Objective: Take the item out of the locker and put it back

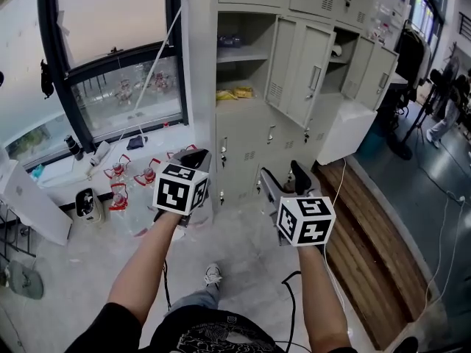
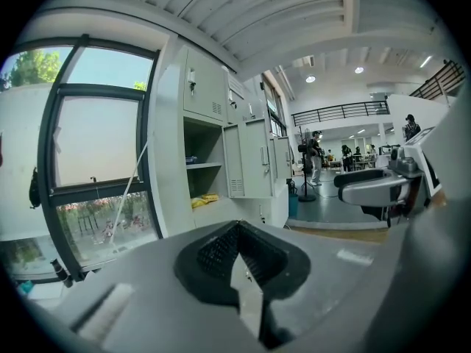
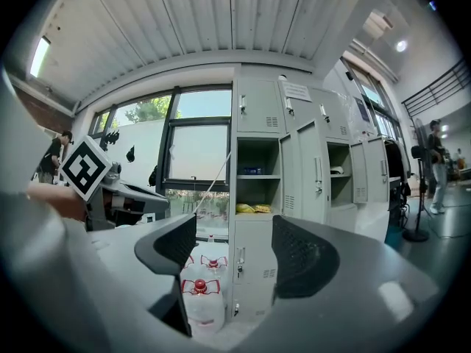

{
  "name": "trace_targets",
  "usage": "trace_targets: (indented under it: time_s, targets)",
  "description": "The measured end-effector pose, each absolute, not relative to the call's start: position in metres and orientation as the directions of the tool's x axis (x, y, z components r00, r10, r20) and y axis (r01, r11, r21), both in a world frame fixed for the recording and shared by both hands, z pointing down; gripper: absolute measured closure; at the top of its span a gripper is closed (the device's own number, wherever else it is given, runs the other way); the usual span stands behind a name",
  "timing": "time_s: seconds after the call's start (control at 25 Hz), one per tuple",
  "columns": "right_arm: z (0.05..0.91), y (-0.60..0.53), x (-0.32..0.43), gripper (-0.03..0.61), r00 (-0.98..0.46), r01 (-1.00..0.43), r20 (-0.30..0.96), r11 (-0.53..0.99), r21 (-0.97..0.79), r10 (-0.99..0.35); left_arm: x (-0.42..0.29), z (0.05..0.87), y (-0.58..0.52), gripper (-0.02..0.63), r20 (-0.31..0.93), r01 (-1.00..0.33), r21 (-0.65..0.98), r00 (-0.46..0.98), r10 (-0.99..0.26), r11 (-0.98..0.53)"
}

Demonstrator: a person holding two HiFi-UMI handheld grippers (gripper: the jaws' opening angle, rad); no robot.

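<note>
We face the grey locker (image 1: pixel 254 134) with both grippers at the lower centre of the head view. Our left gripper (image 1: pixel 193 155) has its jaws pressed together on nothing; our right gripper (image 3: pixel 235 248) has its jaws wide apart and empty. The yellow packet (image 1: pixel 234 93) lies on the lower shelf of the open compartment, upper centre, well apart from both grippers. Red-capped water bottles (image 1: pixel 118 173) stand on the floor at left

Two hand-held claws: a left claw (image 1: pixel 193 155) and a right claw (image 1: pixel 283 173). Two grey metal locker doors stand open, a nearer door (image 1: pixel 298 68) and a farther door (image 1: pixel 374 76). Two flat yellow packets (image 1: pixel 235 93). One small blue item (image 1: pixel 232 41). At least four clear plastic water jugs with red handles (image 1: pixel 118 170).
</note>
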State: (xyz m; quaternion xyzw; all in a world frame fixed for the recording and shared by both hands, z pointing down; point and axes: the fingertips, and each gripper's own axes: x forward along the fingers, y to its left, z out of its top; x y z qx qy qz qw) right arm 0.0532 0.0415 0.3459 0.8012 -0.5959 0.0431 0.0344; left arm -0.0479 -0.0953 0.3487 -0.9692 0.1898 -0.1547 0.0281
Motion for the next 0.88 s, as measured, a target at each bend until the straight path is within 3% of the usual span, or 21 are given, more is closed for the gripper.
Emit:
trace_targets:
  time_s: [0.88]
  targets:
    - [0.335, -0.148, 0.178, 0.247, 0.250, -0.968, 0.139, -0.249, 0.022, -0.958, 0.072, 0.340, -0.283, 0.606, 0.263, -0.381, -0.092, 0.882, -0.391, -0.920]
